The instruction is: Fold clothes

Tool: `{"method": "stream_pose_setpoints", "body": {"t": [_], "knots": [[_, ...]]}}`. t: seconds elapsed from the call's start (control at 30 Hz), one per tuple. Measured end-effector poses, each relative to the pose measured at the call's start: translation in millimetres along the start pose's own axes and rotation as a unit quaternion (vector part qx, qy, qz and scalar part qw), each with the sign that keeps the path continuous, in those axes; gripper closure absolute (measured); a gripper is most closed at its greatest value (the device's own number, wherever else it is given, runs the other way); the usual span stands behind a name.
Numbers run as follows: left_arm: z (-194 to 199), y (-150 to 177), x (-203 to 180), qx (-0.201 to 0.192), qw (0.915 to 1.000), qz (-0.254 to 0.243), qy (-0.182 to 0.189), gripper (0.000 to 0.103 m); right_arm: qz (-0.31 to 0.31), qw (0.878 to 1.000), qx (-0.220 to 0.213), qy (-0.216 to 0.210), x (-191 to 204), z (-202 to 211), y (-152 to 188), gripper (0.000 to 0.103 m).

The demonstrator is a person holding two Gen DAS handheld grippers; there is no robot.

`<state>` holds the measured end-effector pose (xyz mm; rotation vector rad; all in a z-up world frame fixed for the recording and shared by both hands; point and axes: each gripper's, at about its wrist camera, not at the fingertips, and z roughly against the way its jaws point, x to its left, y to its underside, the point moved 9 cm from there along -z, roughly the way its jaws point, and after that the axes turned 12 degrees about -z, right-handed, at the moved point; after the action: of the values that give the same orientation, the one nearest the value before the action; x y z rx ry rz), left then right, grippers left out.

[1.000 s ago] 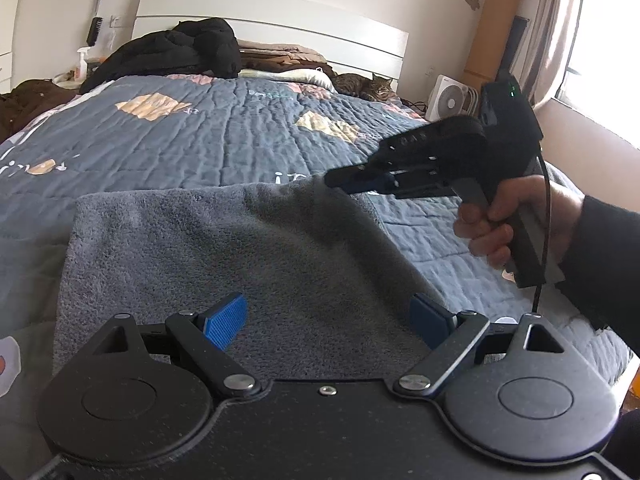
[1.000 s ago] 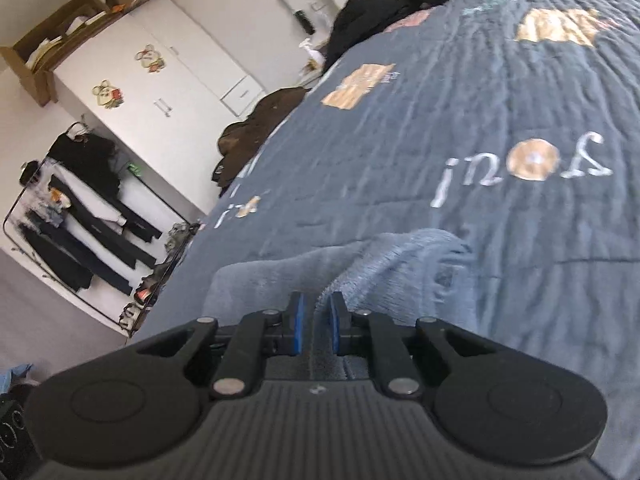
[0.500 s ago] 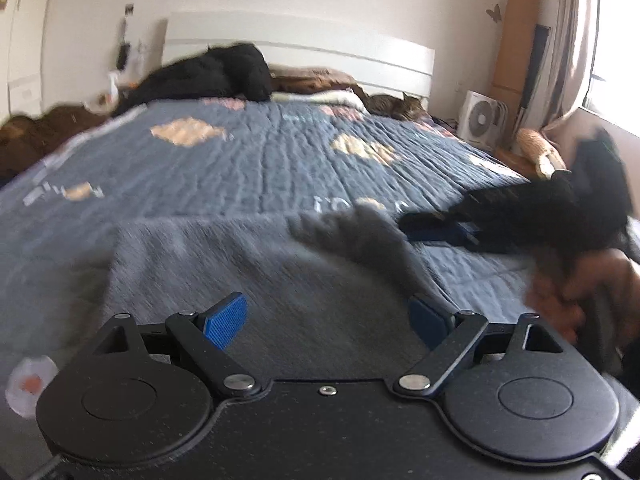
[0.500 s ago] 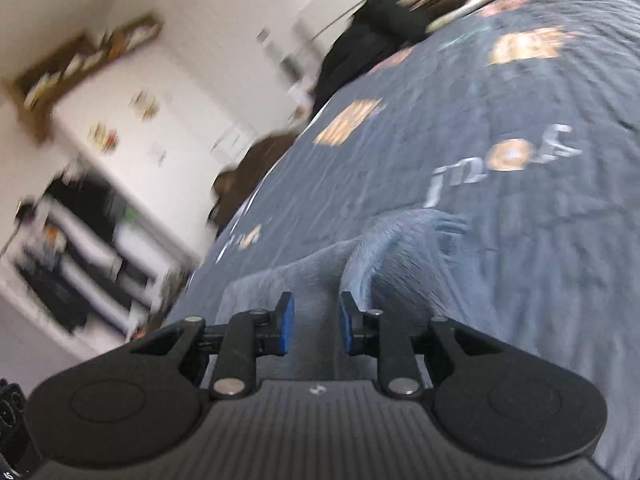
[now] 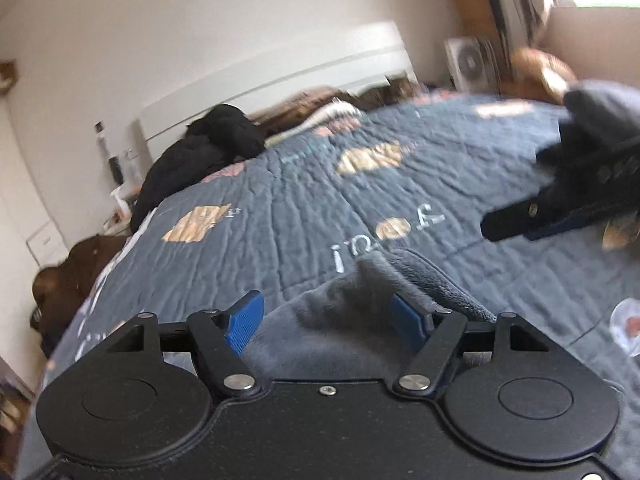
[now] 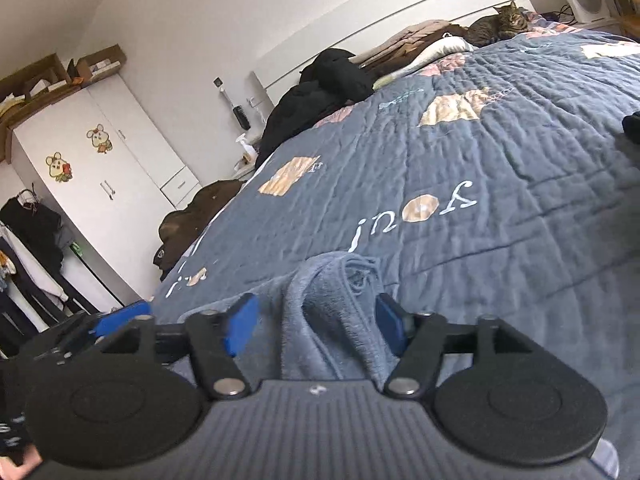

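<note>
The grey fleece garment [image 6: 332, 320] lies at the lower centre of both wrist views on the quilted bedspread [image 6: 500, 168], its edge bunched into an upright ridge.

The right gripper [image 6: 316, 328] has its fingers fairly wide and opening; the ridge stands between the blue pads [image 6: 240, 328], apparently untouched. The left gripper [image 5: 324, 322] has its fingers fairly wide but closing, a peak of fleece rising between them, though blur makes contact hard to judge.

The likely risk is that the ridge, once let go, slumps sideways and leaves the fold crooked. The closing left fingers could also drag the fleece out of line.

Stitched lettering [image 6: 416, 212] on the bedspread reads, upside down, something like "you!".
</note>
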<state>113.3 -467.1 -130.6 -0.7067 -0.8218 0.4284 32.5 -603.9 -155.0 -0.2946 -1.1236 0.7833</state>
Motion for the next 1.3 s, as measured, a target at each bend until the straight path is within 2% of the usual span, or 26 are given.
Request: {"method": "stream_pose_setpoints", "body": {"t": [0.03, 0.1, 0.13, 0.23, 0.4, 0.43, 0.47, 0.5, 0.53, 0.63, 0.73, 0.77, 0.87, 0.9, 0.97, 1.03, 1.1, 1.13, 1.2, 1.3], "knots": [[-7, -6, -7, 0.005, 0.9999, -0.013, -0.005, 0.033, -0.007, 1.000, 0.000, 0.003, -5, 1, -2, 0.032], [-19, -16, -20, 0.009, 0.9988, -0.044, -0.016, 0.044, -0.025, 1.000, -0.007, 0.007, -13, 4, -8, 0.031], [-25, -20, -27, 0.013, 0.9980, -0.059, -0.018, 0.046, -0.035, 0.999, -0.011, 0.004, -17, 6, -11, 0.031], [-43, -24, -39, 0.027, 0.9968, -0.074, -0.014, 0.053, -0.070, 0.997, -0.027, 0.001, -33, 11, -21, 0.029], [-75, -9, -37, 0.083, 0.9961, -0.008, 0.029, 0.055, -0.084, 0.996, -0.025, -0.014, -40, 9, -24, 0.029], [-78, -6, -36, 0.090, 0.9952, 0.003, 0.037, 0.058, -0.083, 0.996, -0.023, -0.020, -38, 8, -24, 0.029], [-81, -2, -32, 0.096, 0.9939, 0.024, 0.050, 0.080, -0.081, 0.996, -0.019, -0.029, -35, 7, -23, 0.029], [-82, 3, -28, 0.103, 0.9907, 0.055, 0.070, 0.090, -0.081, 0.996, -0.013, -0.038, -33, 7, -22, 0.029], [-81, 7, -21, 0.105, 0.9864, 0.090, 0.088, 0.090, -0.085, 0.995, -0.009, -0.048, -32, 6, -21, 0.029], [-78, 16, 5, 0.090, 0.9643, 0.202, 0.145, 0.094, -0.109, 0.990, 0.008, -0.085, -31, 3, -20, 0.029], [-80, 28, 25, 0.073, 0.9247, 0.308, 0.212, 0.095, -0.141, 0.982, 0.023, -0.127, -30, -2, -18, 0.029], [-81, 33, 30, 0.066, 0.9094, 0.339, 0.232, 0.096, -0.155, 0.978, 0.028, -0.139, -31, -6, -17, 0.029], [-82, 45, 38, 0.025, 0.8451, 0.440, 0.302, 0.096, -0.184, 0.967, 0.048, -0.170, -29, -20, -11, 0.029], [-83, 49, 39, 0.014, 0.8315, 0.460, 0.311, 0.096, -0.185, 0.966, 0.053, -0.174, -29, -25, -8, 0.029], [-84, 56, 42, -0.003, 0.8113, 0.489, 0.321, 0.096, -0.186, 0.967, 0.056, -0.164, -33, -36, -3, 0.029], [-86, 60, 41, -0.014, 0.7981, 0.505, 0.329, 0.096, -0.208, 0.962, 0.064, -0.164, -41, -49, 2, 0.029], [-87, 64, 38, -0.021, 0.7896, 0.513, 0.335, 0.096, -0.249, 0.950, 0.074, -0.176, -50, -59, 5, 0.029], [-87, 66, 36, -0.023, 0.7880, 0.515, 0.337, 0.096, -0.263, 0.945, 0.078, -0.180, -52, -63, 7, 0.029], [-88, 69, 31, -0.024, 0.7897, 0.512, 0.337, 0.096, -0.273, 0.940, 0.077, -0.190, -52, -67, 7, 0.029], [-89, 68, 28, -0.021, 0.8021, 0.496, 0.331, 0.096, -0.256, 0.948, 0.077, -0.171, -47, -70, 6, 0.029]]}}
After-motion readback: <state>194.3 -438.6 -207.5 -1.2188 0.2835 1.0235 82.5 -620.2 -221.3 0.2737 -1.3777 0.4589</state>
